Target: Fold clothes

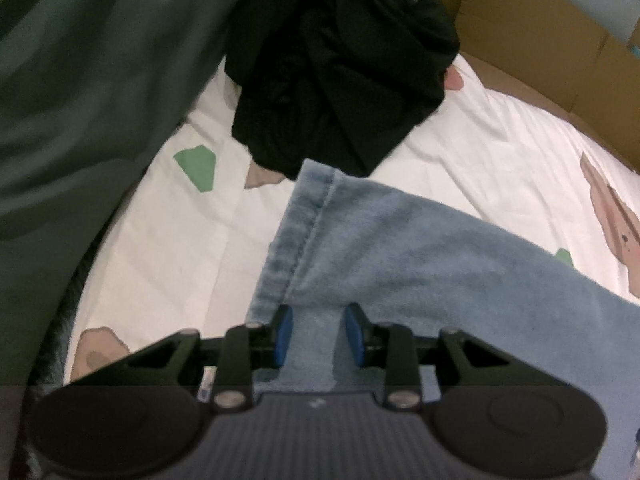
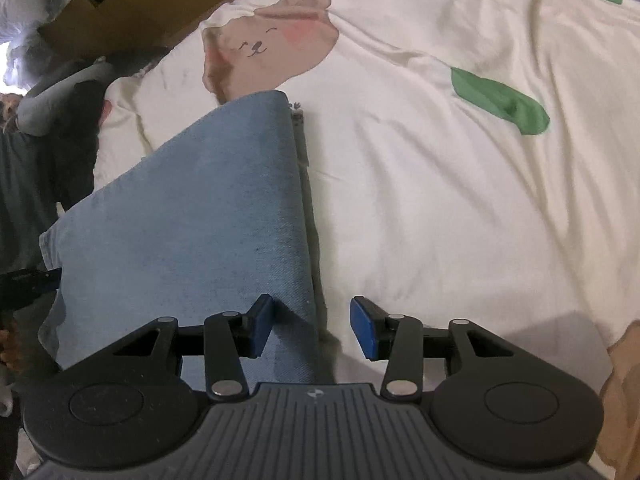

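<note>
— What's under you?

— A bed with a white sheet (image 2: 420, 200) printed with pink-brown bears and green leaves. The light blue denim jeans (image 1: 420, 248) lie across it.

— And your grip?

— My left hand-held gripper (image 1: 319, 334) has its blue pads narrowly apart with denim between them; whether they pinch it, I cannot tell. My right hand-held gripper (image 2: 306, 326) stands wide, straddling the folded denim edge.

— Around you?

— A crumpled black garment (image 1: 340, 80) beyond the hem, dark green fabric (image 1: 80, 100) on the left, a brown cardboard box (image 1: 540, 40) along the bed's far edge.

Light blue jeans (image 2: 192, 216), bear-print white sheet (image 2: 440, 200)
</note>
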A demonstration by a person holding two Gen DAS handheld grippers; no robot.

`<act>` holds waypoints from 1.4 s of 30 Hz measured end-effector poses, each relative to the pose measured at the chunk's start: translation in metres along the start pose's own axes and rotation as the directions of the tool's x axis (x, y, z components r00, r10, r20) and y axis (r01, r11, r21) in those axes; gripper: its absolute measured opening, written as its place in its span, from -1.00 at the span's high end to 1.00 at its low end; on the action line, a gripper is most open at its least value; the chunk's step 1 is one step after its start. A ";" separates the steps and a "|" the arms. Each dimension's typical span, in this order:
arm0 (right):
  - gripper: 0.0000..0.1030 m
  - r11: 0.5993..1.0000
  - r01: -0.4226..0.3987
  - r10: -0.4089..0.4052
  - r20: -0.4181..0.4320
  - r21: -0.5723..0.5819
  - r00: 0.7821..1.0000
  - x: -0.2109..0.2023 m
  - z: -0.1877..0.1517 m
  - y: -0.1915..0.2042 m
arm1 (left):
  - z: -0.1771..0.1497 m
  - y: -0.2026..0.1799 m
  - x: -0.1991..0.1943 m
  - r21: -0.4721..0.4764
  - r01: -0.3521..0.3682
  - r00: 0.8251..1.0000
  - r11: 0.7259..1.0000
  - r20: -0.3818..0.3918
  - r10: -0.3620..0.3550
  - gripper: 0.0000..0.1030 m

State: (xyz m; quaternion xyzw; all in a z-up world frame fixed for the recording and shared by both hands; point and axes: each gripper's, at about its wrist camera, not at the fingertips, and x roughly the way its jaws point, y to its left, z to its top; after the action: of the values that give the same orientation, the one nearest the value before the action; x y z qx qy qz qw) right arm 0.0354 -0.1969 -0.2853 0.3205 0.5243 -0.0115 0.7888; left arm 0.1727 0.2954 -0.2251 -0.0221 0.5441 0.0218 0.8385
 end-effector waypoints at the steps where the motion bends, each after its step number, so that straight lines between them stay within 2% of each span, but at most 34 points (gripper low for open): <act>1: 0.06 1.000 -0.007 0.007 0.009 0.008 1.000 -0.002 0.002 0.001 | 0.002 -0.001 -0.004 0.002 -0.006 1.000 1.000 -0.004 0.006 0.38; 4: 0.06 1.000 -0.028 0.028 0.048 0.011 0.998 -0.011 0.013 0.005 | 0.012 -0.003 -0.015 0.015 -0.018 1.000 1.000 0.006 0.018 0.38; 9: 0.08 0.998 0.014 -0.010 0.081 -0.055 0.997 -0.011 0.040 0.021 | 0.036 -0.015 -0.022 0.034 -0.030 0.999 0.999 0.041 0.029 0.37; 11: 0.08 0.997 0.020 -0.014 0.085 -0.069 0.996 -0.008 0.049 0.025 | 0.045 -0.020 -0.023 0.036 -0.032 0.998 0.999 0.059 0.030 0.30; 12: 0.08 0.997 0.021 -0.014 0.087 -0.074 0.996 -0.006 0.053 0.027 | 0.048 -0.022 -0.021 0.039 -0.034 0.997 0.999 0.066 0.031 0.24; 16: 0.08 0.995 0.029 -0.021 0.085 -0.092 0.996 0.003 0.067 0.033 | 0.055 -0.023 -0.006 0.044 -0.053 0.997 0.998 0.057 0.050 0.22; 19: 0.08 0.995 0.044 -0.039 0.053 -0.090 0.998 0.017 0.069 0.029 | 0.054 -0.018 0.007 0.027 -0.071 0.997 0.997 0.042 0.070 0.17; 22: 0.12 0.995 0.068 -0.067 0.016 -0.079 0.998 0.032 0.065 0.022 | 0.045 -0.005 0.022 -0.041 -0.043 0.999 0.998 0.024 0.044 -0.01; 24: 0.12 0.994 0.062 -0.060 0.032 -0.087 0.998 0.033 0.062 0.021 | 0.042 0.004 0.026 -0.087 -0.024 0.999 0.996 0.024 0.026 -0.18; 25: 0.12 0.994 0.063 -0.060 0.029 -0.095 0.998 0.032 0.062 0.022 | 0.042 0.006 0.026 -0.097 -0.020 0.999 0.995 0.023 0.022 -0.20; 28: 0.15 0.992 0.065 -0.062 0.033 -0.106 0.998 0.026 0.066 0.023 | 0.046 0.006 0.021 -0.079 -0.035 0.999 0.996 0.024 0.037 -0.11; 30: 0.19 0.994 0.047 -0.040 0.072 -0.100 0.997 0.015 0.071 0.022 | 0.049 0.001 0.012 -0.034 -0.060 0.997 0.998 0.042 0.062 0.02; 32: 0.20 0.996 0.016 -0.006 0.108 -0.089 0.994 0.006 0.077 0.022 | 0.053 -0.003 0.002 -0.008 -0.074 0.994 0.997 0.076 0.074 0.04; 35: 0.40 0.995 -0.002 0.015 0.126 -0.099 0.992 0.002 0.087 0.029 | 0.059 -0.010 -0.009 0.019 -0.057 0.991 0.998 0.121 0.054 0.09; 39: 0.51 0.991 0.018 -0.004 0.108 -0.134 0.994 0.015 0.097 0.041 | 0.068 -0.021 -0.023 0.057 -0.033 0.984 0.998 0.179 0.023 0.09; 42: 0.51 0.990 0.033 -0.019 0.100 -0.139 0.995 0.024 0.100 0.044 | 0.070 -0.026 -0.017 0.072 -0.021 0.987 0.997 0.158 0.010 0.10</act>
State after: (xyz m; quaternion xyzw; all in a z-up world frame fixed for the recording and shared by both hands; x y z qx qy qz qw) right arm 0.1435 -0.2059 -0.2593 0.2566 0.4884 -0.0006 0.8340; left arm 0.2308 0.2732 -0.1806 0.0148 0.4767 0.0098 0.8789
